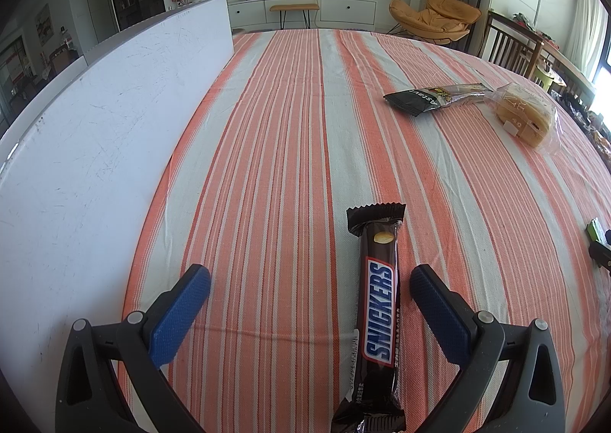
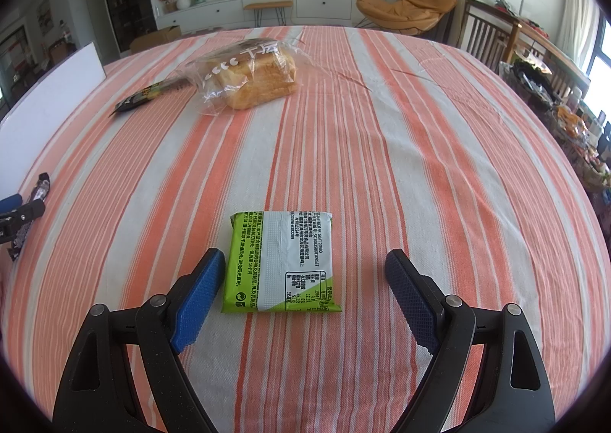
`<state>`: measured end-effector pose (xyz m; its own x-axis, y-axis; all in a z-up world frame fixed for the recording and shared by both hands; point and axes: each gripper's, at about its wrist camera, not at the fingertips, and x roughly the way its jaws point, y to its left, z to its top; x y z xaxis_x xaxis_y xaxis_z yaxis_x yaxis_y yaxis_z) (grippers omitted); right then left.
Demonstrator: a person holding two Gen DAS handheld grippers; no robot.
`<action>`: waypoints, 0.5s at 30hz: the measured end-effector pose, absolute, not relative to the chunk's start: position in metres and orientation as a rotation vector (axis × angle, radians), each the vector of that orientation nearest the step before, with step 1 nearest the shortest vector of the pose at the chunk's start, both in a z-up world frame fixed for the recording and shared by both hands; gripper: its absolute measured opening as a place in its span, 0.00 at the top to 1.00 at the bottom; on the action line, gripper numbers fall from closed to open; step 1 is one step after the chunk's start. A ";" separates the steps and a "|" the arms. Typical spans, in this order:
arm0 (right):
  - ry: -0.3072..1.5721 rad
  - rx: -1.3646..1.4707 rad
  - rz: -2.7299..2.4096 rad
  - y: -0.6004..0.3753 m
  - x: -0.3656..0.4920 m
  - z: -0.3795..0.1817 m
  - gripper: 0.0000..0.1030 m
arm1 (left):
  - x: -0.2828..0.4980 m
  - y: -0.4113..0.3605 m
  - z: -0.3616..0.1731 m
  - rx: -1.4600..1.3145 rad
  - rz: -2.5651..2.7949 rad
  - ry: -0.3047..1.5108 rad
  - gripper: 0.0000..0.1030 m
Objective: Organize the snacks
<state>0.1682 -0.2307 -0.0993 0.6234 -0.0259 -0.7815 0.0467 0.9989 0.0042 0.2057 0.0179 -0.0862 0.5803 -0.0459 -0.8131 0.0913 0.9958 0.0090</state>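
Snacks lie scattered on the striped bench, four in all; places given from the white board standing along the bench's left edge.

Snickers bar: nearest the board, lying lengthwise between the left gripper fingers, closer to the right one. Fingers spread wide, nothing held, neither pad on the wrapper. Judged stiff and fairly dense, glossy film likely slick; take it across the narrow middle, not by the crimped ends.

Dark long packet: farther from the board, toward the far side of the bench. Flat, light, crinkly by the look; a pinch at an edge may only fold it.

Bagged bread: just beyond the dark packet from the board, bag touching or overlapping its end. Soft, crushable, loose clear film; grip gently across the loaf, or gather the slack plastic.

Green packet: farthest from the board, flat, printed back up, between the right gripper fingers, whose left pad is just beside its edge. Fingers wide apart, empty. Light, thin; lies flush, so getting under an edge looks awkward.

Hard to make out: Snickers' near end cut off by the frame; dark packet's label too small to read; no tray or box for sorting in view; whether the left pad touches the green packet, cannot tell.
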 end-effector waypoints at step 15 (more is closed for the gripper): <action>1.326 0.321 0.062 -0.259 0.212 -0.078 0.16 | 0.208 0.000 -0.074 0.166 -0.212 1.159 0.28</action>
<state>0.2121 -0.2593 -0.0777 0.2474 0.2257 -0.9423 0.1374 0.9545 0.2647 0.2082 0.0004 -0.0743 0.3839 -0.0800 -0.9199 0.2511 0.9677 0.0206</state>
